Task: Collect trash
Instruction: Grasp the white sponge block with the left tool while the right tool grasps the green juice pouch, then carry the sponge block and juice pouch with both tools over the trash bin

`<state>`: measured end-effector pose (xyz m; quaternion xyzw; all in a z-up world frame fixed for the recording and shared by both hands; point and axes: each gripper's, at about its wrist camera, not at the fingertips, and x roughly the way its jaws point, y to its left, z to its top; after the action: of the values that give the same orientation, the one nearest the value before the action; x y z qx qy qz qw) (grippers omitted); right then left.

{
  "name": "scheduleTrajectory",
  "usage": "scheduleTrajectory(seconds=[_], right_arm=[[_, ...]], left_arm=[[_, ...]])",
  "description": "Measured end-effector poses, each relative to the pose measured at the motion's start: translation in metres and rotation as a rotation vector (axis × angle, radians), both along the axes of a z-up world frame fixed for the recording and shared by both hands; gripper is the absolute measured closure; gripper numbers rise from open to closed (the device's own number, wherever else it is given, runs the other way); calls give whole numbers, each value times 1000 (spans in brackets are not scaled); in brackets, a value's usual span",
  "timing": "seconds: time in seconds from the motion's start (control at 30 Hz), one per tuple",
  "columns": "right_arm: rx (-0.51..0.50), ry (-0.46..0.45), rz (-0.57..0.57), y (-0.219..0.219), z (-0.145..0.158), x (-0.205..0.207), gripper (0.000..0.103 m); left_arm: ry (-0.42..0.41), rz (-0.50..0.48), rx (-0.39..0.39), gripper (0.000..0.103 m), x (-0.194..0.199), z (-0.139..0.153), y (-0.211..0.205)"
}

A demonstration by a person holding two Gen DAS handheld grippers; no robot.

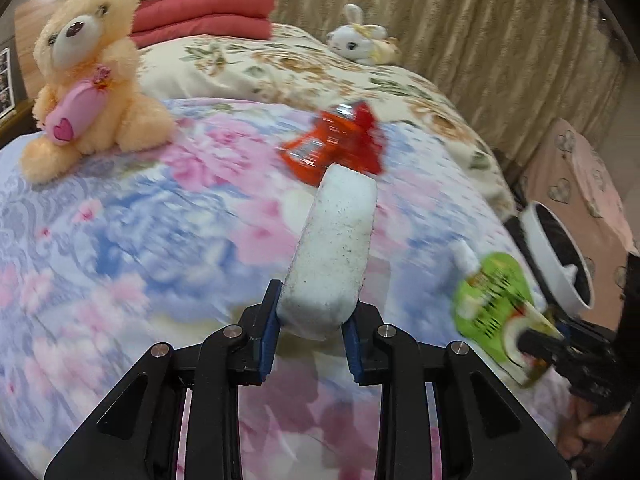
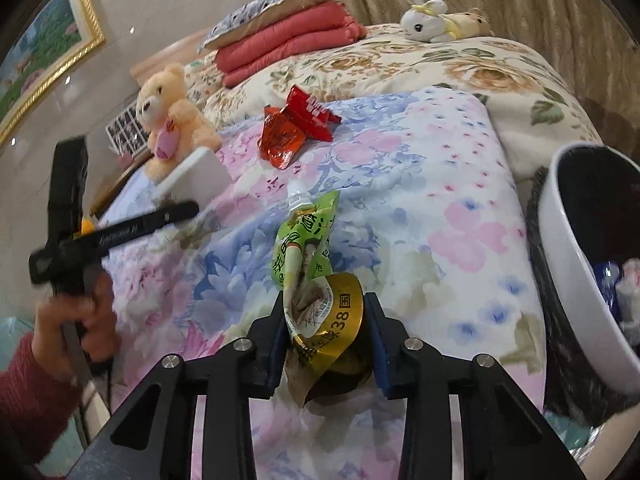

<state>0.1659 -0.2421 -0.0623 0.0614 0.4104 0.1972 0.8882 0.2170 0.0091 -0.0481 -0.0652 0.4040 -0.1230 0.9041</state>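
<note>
left gripper (image 1: pixel 310 336) is clamped on a white foam block (image 1: pixel 334 252), held above the floral bedspread (image 1: pixel 120 240). right gripper (image 2: pixel 326 344) is clamped on a green spouted drink pouch (image 2: pixel 310 248), just beside the white-rimmed trash bin (image 2: pixel 576 264) at the bed's right edge. red snack wrappers (image 2: pixel 296 128) lie mid-bed, well apart from the peach teddy bear (image 1: pixel 88 80) near the left edge.
</note>
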Motion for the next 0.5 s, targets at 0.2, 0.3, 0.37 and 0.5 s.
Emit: scheduleTrajectory(seconds=[0.2, 0.3, 0.37, 0.5], right_arm=[[76, -9, -67, -19, 2, -12, 68], [99, -14, -102, -30, 4, -17, 68], [108, -19, -119, -36, 5, -20, 68], [124, -30, -150, -47, 9, -26, 68]], left_arm=[[11, -74, -35, 77, -22, 2, -34], [13, -103, -40, 77, -29, 3, -49], [15, -121, -45, 77, -32, 4, -58], [17, -146, -48, 77, -38, 6, -71]])
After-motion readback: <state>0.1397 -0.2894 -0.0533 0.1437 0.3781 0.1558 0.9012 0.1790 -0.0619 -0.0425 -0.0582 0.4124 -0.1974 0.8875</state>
